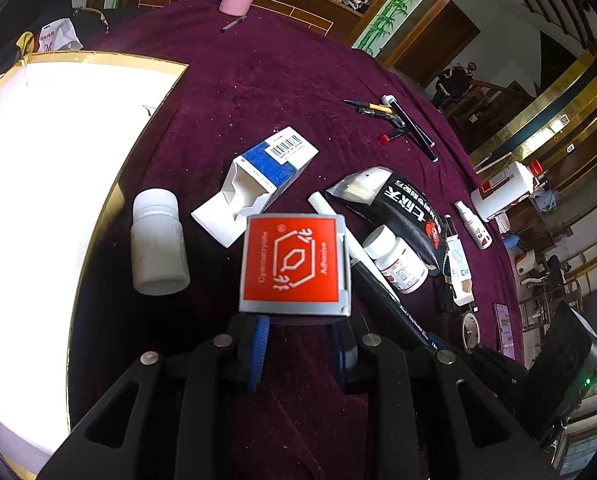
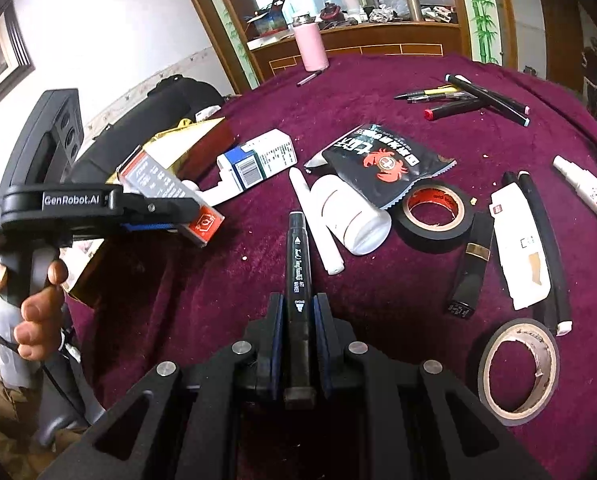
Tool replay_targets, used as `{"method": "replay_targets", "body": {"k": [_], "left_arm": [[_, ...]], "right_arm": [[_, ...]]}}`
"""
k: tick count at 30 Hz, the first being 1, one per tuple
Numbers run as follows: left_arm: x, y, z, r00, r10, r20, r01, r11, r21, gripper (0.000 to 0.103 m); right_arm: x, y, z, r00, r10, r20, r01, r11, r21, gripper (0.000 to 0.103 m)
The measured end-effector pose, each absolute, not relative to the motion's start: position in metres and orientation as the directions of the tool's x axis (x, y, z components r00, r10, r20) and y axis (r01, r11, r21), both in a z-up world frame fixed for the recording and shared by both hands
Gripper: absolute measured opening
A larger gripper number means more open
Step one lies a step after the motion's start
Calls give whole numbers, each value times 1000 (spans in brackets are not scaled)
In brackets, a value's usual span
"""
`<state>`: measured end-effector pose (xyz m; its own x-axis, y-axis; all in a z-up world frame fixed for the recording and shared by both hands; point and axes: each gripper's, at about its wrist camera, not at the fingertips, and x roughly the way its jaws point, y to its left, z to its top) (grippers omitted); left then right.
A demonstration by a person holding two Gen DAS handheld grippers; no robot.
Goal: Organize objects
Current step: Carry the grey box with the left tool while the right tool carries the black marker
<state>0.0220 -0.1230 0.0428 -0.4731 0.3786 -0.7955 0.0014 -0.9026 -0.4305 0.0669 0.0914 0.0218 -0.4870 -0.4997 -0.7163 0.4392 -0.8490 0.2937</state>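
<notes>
The left gripper (image 1: 298, 344) grasps the red adhesive box (image 1: 294, 266), the right gripper (image 2: 298, 320) is clenched on a black marker (image 2: 297, 276), and most things are still scattered on the tabletop (image 1: 258, 80).

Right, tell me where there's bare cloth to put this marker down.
Bare cloth lies between the pink bottle and the blue-and-white carton, and just ahead of the right gripper, left of the black marker it holds. It is crowded to the right: crab pouch, black tape roll, worn tape roll, pen pile.

red adhesive box (image 1: 292, 266): held aloft | black marker (image 2: 298, 280): clamped lengthwise
</notes>
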Motion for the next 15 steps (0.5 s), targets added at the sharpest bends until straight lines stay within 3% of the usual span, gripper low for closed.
{"method": "replay_targets", "body": {"k": [10, 15], "left_arm": [[31, -124, 53, -492, 380, -784, -27, -906, -422, 26], [35, -124, 58, -498, 379, -780, -38, -908, -418, 26]], "right_arm": [[72, 89, 26, -493, -512, -703, 444, -843, 303, 16], [69, 82, 16, -453, -475, -754, 442, -854, 273, 16]]}}
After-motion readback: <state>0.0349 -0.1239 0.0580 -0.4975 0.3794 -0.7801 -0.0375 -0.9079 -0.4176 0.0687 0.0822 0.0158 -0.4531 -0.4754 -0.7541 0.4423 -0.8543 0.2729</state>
